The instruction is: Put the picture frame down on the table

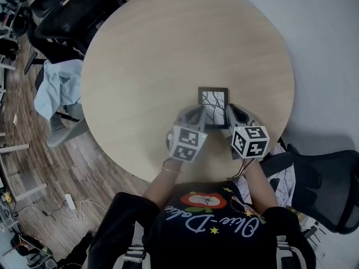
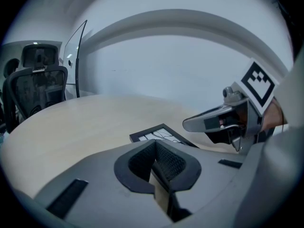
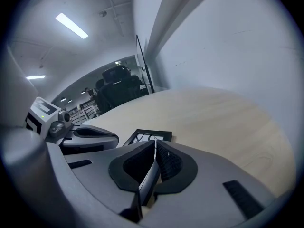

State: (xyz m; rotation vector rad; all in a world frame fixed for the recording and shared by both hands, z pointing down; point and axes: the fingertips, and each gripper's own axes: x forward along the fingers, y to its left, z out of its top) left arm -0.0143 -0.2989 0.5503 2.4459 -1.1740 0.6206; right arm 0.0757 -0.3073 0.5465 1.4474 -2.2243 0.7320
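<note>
Picture frame (image 1: 213, 102), lower edge partly hidden

Head view: from the person's head, high above the round table (image 1: 140, 66), facing steeply down; far enough to take in the whole tabletop and the floor around it.
Left gripper view: rides on the left gripper (image 2: 155, 144), low and close over the tabletop, facing along the jaws toward a white wall (image 2: 166, 70).
Right gripper view: rides on the right gripper (image 3: 156, 144), equally low, facing across the table toward office chairs (image 3: 118, 87), which are dim and warped and possibly those at the head view's upper left.
Shared: all three show the picture frame (image 1: 213, 106); each gripper view catches the other gripper at its edge.
</note>
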